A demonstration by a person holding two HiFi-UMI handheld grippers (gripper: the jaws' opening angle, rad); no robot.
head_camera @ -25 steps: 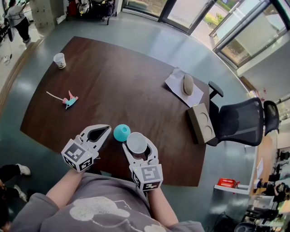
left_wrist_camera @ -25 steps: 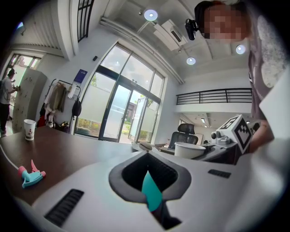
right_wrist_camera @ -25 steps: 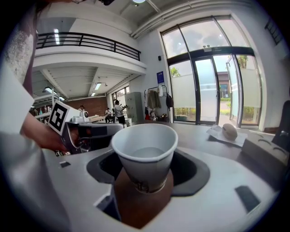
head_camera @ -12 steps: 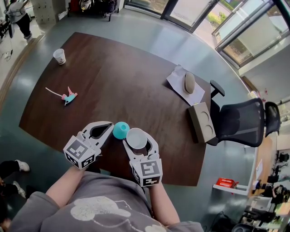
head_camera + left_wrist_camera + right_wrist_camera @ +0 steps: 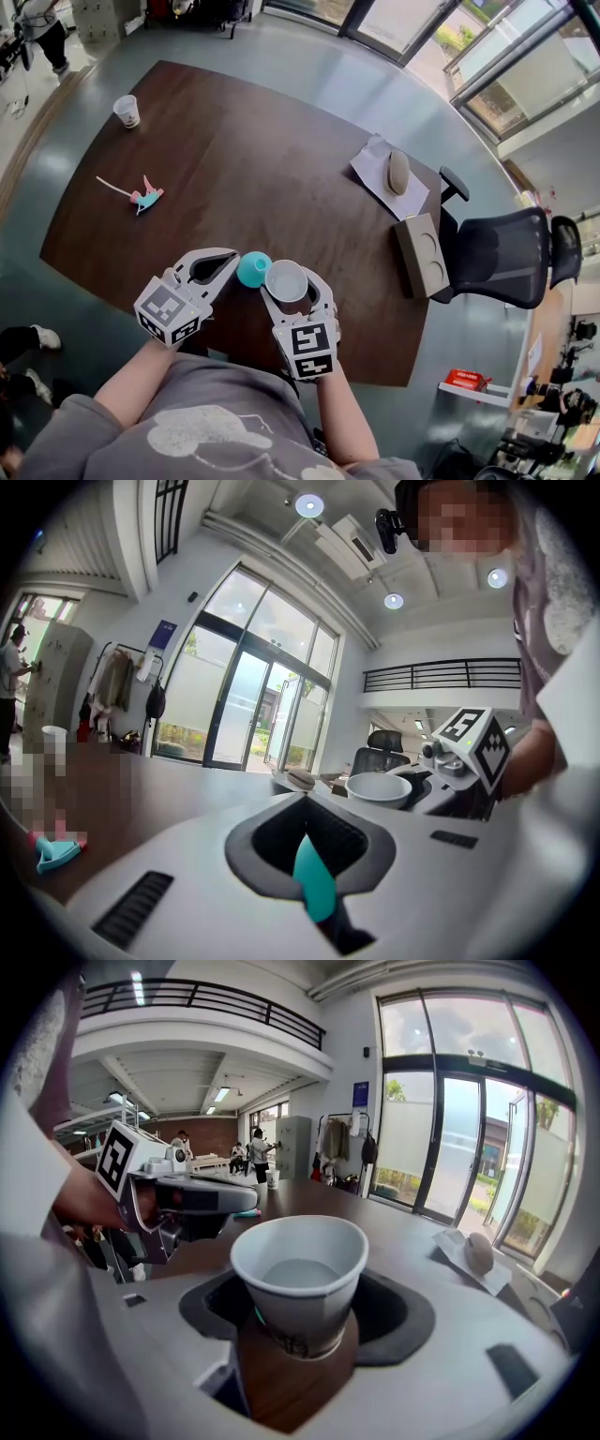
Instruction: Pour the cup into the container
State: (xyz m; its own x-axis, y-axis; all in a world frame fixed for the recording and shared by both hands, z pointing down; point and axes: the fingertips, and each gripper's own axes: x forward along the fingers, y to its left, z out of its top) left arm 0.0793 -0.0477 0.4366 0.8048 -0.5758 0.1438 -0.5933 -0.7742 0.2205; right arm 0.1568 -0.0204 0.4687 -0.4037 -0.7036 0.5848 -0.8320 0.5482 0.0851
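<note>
A white paper cup stands upright in my right gripper, which is shut on its sides; in the right gripper view the cup holds a clear liquid near its bottom. A small round teal container sits on the dark wooden table, right beside the cup's left. My left gripper hovers just left of the container with its jaws together and nothing clasped. A sliver of teal container shows through the gap behind its tips.
A second paper cup stands at the far left corner, and a pink and teal toy lies at the left. Paper with an oval beige object and a cardboard cup tray lie at the right edge, beside an office chair.
My right gripper has carried the cup a little forward, closer alongside the teal container. The left gripper has hardly moved.
</note>
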